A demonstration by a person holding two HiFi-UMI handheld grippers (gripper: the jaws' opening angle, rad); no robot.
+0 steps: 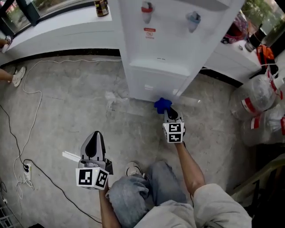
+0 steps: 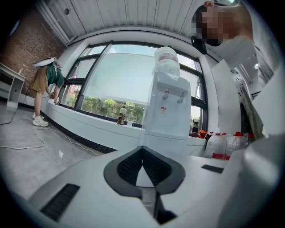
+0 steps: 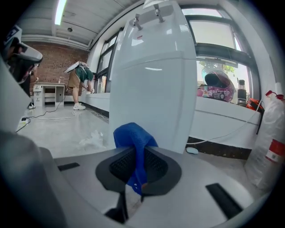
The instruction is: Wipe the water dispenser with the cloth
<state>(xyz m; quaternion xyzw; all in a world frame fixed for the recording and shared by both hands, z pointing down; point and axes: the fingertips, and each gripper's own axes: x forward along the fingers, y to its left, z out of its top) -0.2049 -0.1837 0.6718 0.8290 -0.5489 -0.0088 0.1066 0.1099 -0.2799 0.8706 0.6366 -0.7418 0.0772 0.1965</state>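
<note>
Here, nearest me, my left tool [image 1: 95, 137] hangs over the floor [image 1: 67, 102] with its jaws pressed together on nothing. Further out, my right tool [image 1: 170, 112] is clamped on the blue cloth [image 1: 162, 104]. The cloth sits low by the front bottom corner of the white water dispenser [image 1: 164, 44]; I cannot tell whether it touches. Beyond, a dark bottle [image 1: 101, 7] stands on the window ledge [image 1: 58, 31].
</note>
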